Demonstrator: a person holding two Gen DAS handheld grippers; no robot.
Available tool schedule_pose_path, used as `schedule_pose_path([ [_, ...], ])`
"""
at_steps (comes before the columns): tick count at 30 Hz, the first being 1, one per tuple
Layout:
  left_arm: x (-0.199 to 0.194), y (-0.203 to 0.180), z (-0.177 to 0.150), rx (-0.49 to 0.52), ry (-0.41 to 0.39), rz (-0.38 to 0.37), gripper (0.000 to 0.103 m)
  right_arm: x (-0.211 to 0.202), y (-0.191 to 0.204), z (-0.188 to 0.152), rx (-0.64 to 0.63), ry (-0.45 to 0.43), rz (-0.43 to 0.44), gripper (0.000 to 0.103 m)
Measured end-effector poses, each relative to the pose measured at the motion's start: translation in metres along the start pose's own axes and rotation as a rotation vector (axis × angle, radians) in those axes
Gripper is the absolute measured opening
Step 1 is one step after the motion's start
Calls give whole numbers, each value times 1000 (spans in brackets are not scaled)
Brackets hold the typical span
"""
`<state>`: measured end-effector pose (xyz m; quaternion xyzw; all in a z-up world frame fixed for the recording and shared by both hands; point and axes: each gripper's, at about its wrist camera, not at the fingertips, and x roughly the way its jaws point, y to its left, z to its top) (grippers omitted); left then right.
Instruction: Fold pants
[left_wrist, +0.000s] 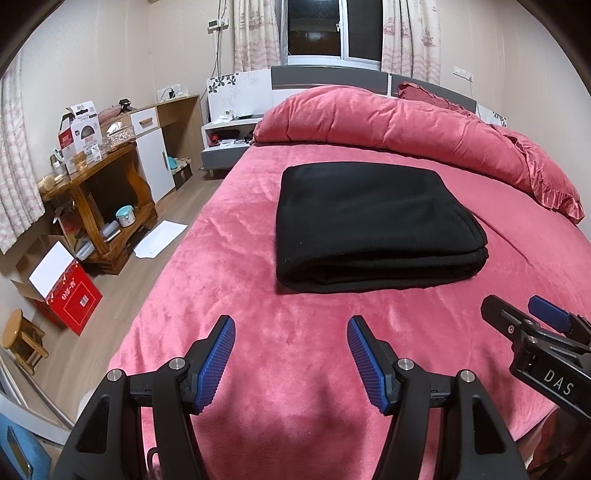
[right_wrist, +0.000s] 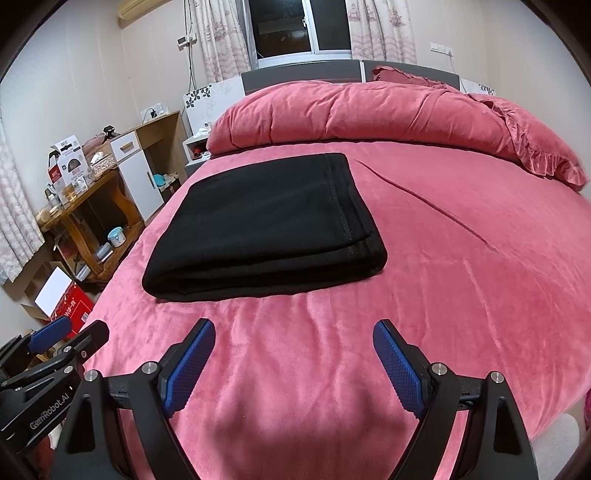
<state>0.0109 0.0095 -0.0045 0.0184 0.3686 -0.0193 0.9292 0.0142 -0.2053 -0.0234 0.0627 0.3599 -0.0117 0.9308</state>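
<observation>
We are in a home bedroom. We see a bed (left_wrist: 295, 369) with a pink duvet (left_wrist: 388, 118), a curtained window (left_wrist: 332, 29) and a nightstand (left_wrist: 227, 138).

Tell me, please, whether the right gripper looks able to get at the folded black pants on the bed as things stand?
Probably yes: the right gripper stands open and empty just short of the pants, with only bare pink blanket between them.

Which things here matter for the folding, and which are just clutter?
Job:
- black pants, folded on the bed
- left tool, open
- right tool, open

Clutter:
- rolled duvet
- wooden table
- red box
</observation>
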Motion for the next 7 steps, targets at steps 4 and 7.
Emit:
schedule_pose_path([
  [4, 2, 0, -1, 3, 9, -3, 64, -1, 0, 0, 0, -4, 0, 88],
  [7, 3, 0, -1, 4, 13, 5, 64, 0, 0, 0, 0, 0, 2, 88],
])
